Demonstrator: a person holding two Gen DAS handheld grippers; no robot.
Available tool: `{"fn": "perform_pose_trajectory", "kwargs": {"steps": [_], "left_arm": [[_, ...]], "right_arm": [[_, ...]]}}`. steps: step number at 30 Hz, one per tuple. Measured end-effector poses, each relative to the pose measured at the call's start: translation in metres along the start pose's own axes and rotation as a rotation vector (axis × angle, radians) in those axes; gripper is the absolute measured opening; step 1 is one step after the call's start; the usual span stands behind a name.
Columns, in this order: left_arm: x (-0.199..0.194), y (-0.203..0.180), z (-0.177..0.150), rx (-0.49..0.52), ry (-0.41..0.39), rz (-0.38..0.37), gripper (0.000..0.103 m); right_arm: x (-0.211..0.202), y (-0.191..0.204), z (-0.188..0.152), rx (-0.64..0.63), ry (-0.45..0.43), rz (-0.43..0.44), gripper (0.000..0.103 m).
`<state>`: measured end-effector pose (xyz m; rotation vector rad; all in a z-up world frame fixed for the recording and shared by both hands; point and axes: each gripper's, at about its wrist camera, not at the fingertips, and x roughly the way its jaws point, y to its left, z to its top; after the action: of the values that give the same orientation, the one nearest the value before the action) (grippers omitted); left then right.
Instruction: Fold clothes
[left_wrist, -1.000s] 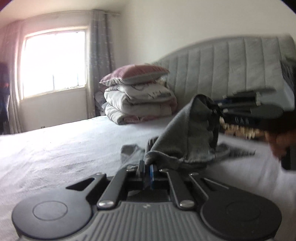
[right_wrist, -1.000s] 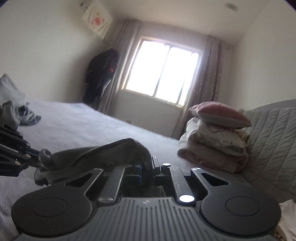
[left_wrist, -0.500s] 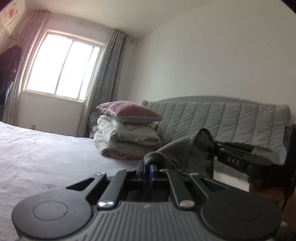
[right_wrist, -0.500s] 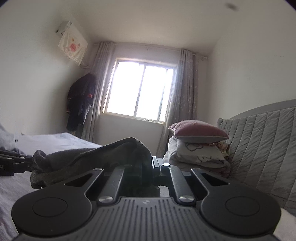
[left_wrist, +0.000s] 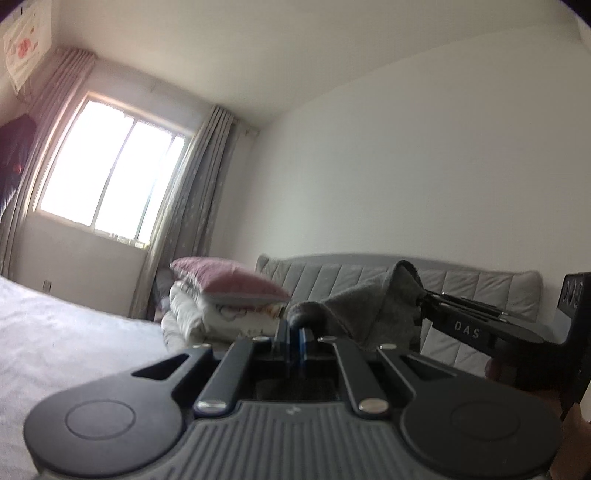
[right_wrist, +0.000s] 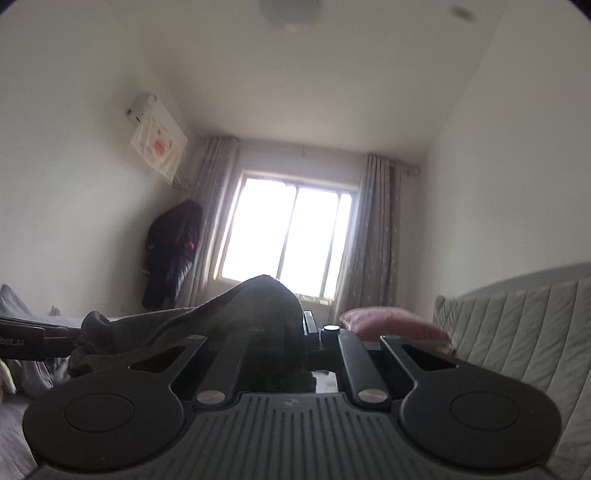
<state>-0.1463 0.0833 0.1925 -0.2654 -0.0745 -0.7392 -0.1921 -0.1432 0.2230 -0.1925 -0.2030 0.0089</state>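
Left wrist view: white bed (left_wrist: 55, 332), pink pillow (left_wrist: 229, 282), then the left gripper (left_wrist: 293, 334) clamped on a grey garment (left_wrist: 369, 310) lifted above the bed; the right gripper (left_wrist: 419, 301) pinches its far end.
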Motion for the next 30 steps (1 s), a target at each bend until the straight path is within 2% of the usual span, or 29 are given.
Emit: {"fn": "perform_pose_trajectory", "kwargs": {"steps": [4,9,18,27,30], "left_arm": [[0.002,-0.002,0.005,0.016,-0.010,0.013,0.004],[0.012,0.014,-0.012,-0.005,0.017,0.056,0.004],[0.057,0.074,-0.067,-0.106,0.151,0.148,0.004],[0.110,0.138,-0.115,-0.175,0.268,0.224,0.005],[0.128,0.152,-0.127,-0.170,0.297,0.250,0.005]], "right_arm": [[0.003,0.001,0.009,-0.001,-0.018,0.019,0.009],[0.024,0.004,-0.010,-0.014,0.021,0.023,0.009],[0.078,0.006,-0.080,-0.002,0.208,0.016,0.009],[0.166,0.004,-0.150,0.113,0.421,-0.010,0.009],[0.193,0.015,-0.166,0.098,0.466,-0.013,0.009]]}}
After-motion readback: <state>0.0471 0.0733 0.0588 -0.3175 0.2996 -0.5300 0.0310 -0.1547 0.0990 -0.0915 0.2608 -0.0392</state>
